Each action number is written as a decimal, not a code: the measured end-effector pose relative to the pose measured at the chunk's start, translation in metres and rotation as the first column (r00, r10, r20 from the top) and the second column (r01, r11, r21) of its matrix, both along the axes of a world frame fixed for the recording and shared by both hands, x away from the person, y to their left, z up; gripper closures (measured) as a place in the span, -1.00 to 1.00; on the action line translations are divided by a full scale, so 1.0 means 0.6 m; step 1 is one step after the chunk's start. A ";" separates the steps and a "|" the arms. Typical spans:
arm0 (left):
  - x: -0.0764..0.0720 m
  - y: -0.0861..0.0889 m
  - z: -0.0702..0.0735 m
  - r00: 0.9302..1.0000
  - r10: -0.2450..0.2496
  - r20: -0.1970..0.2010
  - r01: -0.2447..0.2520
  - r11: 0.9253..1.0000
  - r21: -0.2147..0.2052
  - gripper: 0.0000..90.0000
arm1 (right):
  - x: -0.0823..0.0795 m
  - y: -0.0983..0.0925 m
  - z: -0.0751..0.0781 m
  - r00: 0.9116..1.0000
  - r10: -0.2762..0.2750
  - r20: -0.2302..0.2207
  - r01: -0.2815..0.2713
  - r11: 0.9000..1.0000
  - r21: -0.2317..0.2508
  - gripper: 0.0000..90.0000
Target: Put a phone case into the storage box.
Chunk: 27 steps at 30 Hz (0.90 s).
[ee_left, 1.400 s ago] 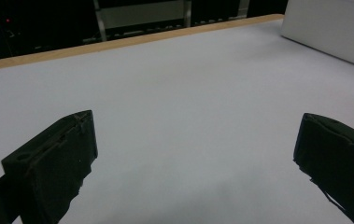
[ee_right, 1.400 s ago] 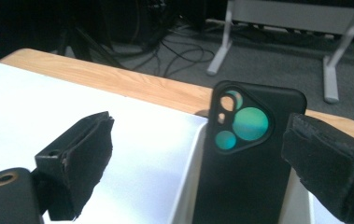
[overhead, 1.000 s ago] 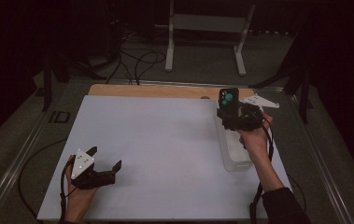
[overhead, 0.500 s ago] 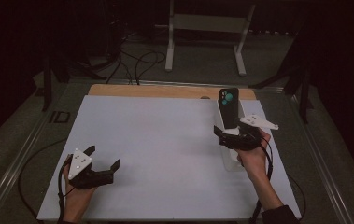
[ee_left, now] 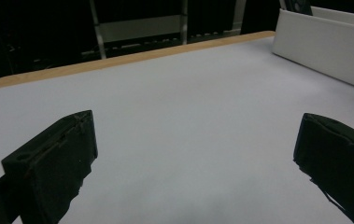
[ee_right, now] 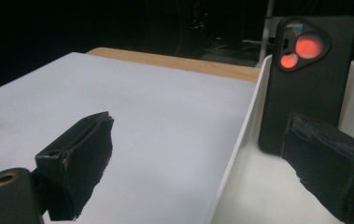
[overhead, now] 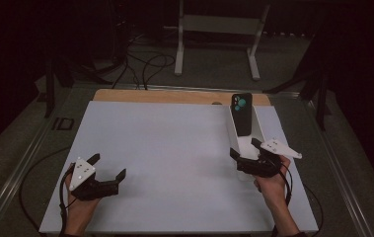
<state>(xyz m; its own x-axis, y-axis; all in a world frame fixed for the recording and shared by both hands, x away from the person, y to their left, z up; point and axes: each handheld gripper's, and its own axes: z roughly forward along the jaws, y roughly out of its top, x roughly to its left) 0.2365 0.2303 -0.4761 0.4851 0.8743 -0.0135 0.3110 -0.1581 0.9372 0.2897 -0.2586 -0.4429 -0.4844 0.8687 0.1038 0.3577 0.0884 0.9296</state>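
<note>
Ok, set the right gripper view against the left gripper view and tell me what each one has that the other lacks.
Right gripper view alone: the back of the black phone standing upright in the white tray, its camera rings glowing orange-red, and the tray's inside, with the right gripper open astride the near wall.

Left gripper view alone: the tray's outer side wall, seen from across the table, with the left gripper open over bare mat.

Both: the white mat, the wooden table edge behind it, and the dark room.

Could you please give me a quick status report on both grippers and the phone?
Left gripper open, idle on table. Right gripper open, straddling white tray's near wall. Black phone leaning upright in tray, unheld. Nothing in the way.
</note>
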 end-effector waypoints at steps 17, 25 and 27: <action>-0.005 0.002 0.002 1.000 -0.008 0.022 0.008 1.000 -0.008 -0.99 | -0.066 -0.008 -0.036 0.996 0.066 0.067 -0.065 0.998 -0.024 -0.81; -0.007 0.002 0.003 1.000 -0.003 0.029 0.003 1.000 -0.014 -0.99 | -0.079 -0.016 -0.047 0.994 0.057 0.090 -0.057 0.998 -0.013 -0.81; -0.007 0.003 0.003 1.000 -0.003 0.029 0.003 1.000 -0.010 -0.99 | -0.079 -0.018 -0.048 0.994 0.054 0.092 -0.053 0.999 -0.009 -0.81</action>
<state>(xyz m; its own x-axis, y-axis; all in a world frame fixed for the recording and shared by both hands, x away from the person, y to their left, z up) 0.2320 0.2318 -0.4745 0.4880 0.8728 -0.0082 0.2833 -0.1495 0.9473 0.2420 -0.2693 -0.4719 -0.5375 0.8417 0.0508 0.2652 0.1115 0.9577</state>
